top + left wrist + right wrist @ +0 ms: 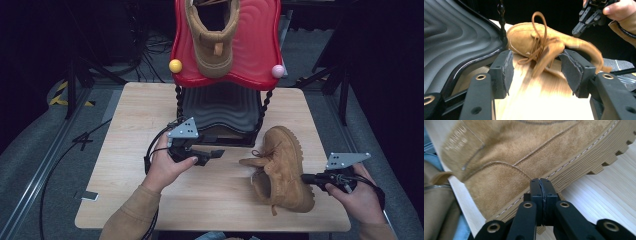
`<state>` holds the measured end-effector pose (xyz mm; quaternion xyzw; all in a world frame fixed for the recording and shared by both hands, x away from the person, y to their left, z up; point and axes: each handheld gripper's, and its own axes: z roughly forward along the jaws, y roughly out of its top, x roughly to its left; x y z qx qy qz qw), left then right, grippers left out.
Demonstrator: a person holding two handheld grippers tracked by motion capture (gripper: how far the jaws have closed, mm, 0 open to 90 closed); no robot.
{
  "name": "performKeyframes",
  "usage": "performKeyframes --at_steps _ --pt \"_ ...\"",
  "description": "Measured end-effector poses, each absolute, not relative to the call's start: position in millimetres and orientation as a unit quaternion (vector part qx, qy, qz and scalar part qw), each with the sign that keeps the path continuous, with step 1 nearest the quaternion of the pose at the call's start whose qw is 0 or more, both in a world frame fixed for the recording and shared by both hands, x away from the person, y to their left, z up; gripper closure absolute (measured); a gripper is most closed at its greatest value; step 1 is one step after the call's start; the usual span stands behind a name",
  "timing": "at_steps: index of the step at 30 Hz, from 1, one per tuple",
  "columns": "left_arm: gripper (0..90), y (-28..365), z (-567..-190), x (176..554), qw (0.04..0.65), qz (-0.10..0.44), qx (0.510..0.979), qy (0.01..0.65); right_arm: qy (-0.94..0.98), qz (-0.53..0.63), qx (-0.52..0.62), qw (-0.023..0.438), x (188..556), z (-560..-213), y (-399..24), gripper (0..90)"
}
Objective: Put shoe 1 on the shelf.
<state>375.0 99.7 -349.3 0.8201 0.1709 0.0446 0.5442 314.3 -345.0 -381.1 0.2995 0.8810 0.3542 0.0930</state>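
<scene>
A tan suede boot (282,167) lies tipped on the wooden table (140,115) at the right, laces loose and lugged sole facing right. My left gripper (220,152) is open at the table's middle, pointing right at the boot; in the left gripper view its jaws (537,55) frame the boot's (524,37) laces and tongue from a short way off. My right gripper (305,178) is shut with nothing between its jaws, and its tip (540,181) presses against the sole edge near the boot's (511,150) heel. A second matching boot (215,35) rests on the red shelf (255,45).
The red wavy shelf stands at the table's far edge on twisted black posts, over a black ribbed lower tier (220,107). A yellow ball (175,66) and a pink ball (278,71) cap its front corners. Cables trail off the table's left side.
</scene>
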Motion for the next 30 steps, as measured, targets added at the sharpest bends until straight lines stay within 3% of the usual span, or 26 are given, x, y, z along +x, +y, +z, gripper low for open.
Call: performKeyframes --at_steps 9,13,21,30 --pt "43.6 98.2 -350.7 375.5 0.543 0.044 0.821 0.171 0.891 0.273 0.338 0.135 315.0 -385.5 -365.1 90.0" --pt "43.5 98.1 -351.7 375.5 0.543 0.044 0.821 0.173 0.893 0.199 0.378 0.143 323.4 -405.3 -385.2 90.0" --pt "43.6 99.2 -351.5 375.9 0.542 0.044 0.821 0.175 0.876 0.242 0.401 0.119 327.1 -418.2 -409.1 90.0" --pt "43.6 99.5 -351.4 375.7 0.543 0.043 0.820 0.174 0.870 0.260 0.397 0.132 321.9 -406.4 -411.9 86.8"
